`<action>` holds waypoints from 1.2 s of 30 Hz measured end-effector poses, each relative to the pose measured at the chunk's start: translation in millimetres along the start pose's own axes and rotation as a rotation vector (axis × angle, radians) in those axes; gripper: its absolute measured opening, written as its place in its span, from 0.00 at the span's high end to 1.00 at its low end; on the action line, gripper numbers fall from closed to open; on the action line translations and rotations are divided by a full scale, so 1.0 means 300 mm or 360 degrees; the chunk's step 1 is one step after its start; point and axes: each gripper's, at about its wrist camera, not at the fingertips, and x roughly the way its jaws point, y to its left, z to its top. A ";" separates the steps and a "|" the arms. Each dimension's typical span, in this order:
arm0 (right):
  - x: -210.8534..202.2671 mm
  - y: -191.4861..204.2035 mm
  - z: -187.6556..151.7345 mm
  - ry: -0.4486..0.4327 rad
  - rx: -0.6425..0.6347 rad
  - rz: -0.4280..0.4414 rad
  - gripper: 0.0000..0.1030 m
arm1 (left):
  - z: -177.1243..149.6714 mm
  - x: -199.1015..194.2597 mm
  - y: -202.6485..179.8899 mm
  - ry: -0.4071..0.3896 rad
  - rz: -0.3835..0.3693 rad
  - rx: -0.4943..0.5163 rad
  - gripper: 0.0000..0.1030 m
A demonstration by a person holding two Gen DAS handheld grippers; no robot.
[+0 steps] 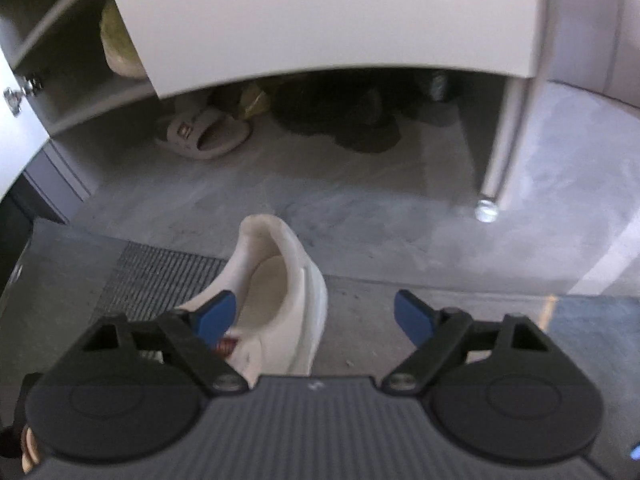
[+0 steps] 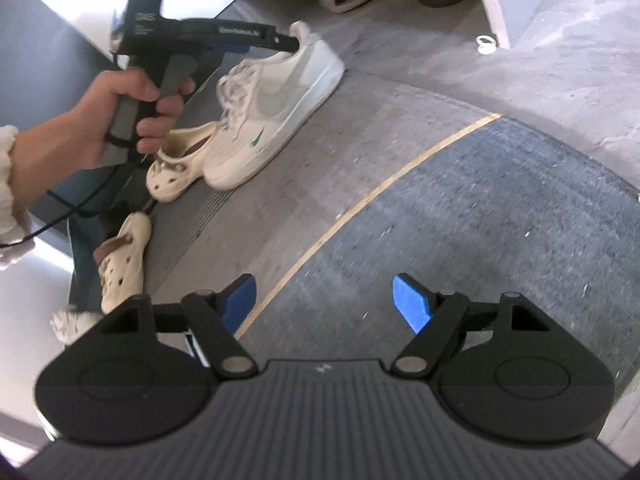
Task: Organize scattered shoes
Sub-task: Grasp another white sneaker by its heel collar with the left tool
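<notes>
Your left hand-held gripper [image 1: 316, 316] is spread wide over the heel of the white sneaker [image 1: 280, 300], one blue pad inside the collar, the other well clear; nothing pinched. The sneaker lies on the floor before the white cabinet [image 1: 320, 20], beside a cream clog [image 2: 176, 164]. Your right hand-held gripper [image 2: 324, 300] hangs spread over the grey mat [image 2: 480, 220].

Left tool [image 1: 316, 316] gapes wide, seemingly level, gripped by left hand [image 2: 120, 120]; right tool [image 2: 324, 304] equally spread
</notes>
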 end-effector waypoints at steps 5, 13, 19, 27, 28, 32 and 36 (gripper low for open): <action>0.013 -0.067 0.045 -0.0027 0.0067 -0.0042 0.25 | 0.055 0.128 0.009 0.0093 -0.0039 -0.0013 0.25; 0.036 -0.112 0.090 -0.0032 0.0143 -0.0056 0.25 | 0.063 0.257 0.005 0.0277 -0.0054 -0.0018 0.54; 0.036 -0.127 0.101 -0.0064 0.0166 -0.0073 0.25 | 0.039 0.262 0.043 0.0306 -0.0058 -0.0100 0.76; 0.022 -0.116 0.106 -0.0134 0.0154 -0.0106 0.25 | 0.019 0.150 0.028 0.0279 -0.0229 -0.0117 0.79; 0.014 -0.110 0.106 -0.0154 0.0150 -0.0107 0.25 | 0.008 0.121 0.014 0.0259 -0.0244 -0.0092 0.79; -0.025 -0.094 0.087 -0.0220 0.0128 -0.0146 0.25 | -0.040 -0.012 -0.063 0.0173 -0.0292 0.0049 0.80; -0.049 -0.077 0.057 -0.0231 0.0092 -0.0235 0.25 | -0.085 -0.121 -0.141 0.0149 -0.0355 0.0166 0.80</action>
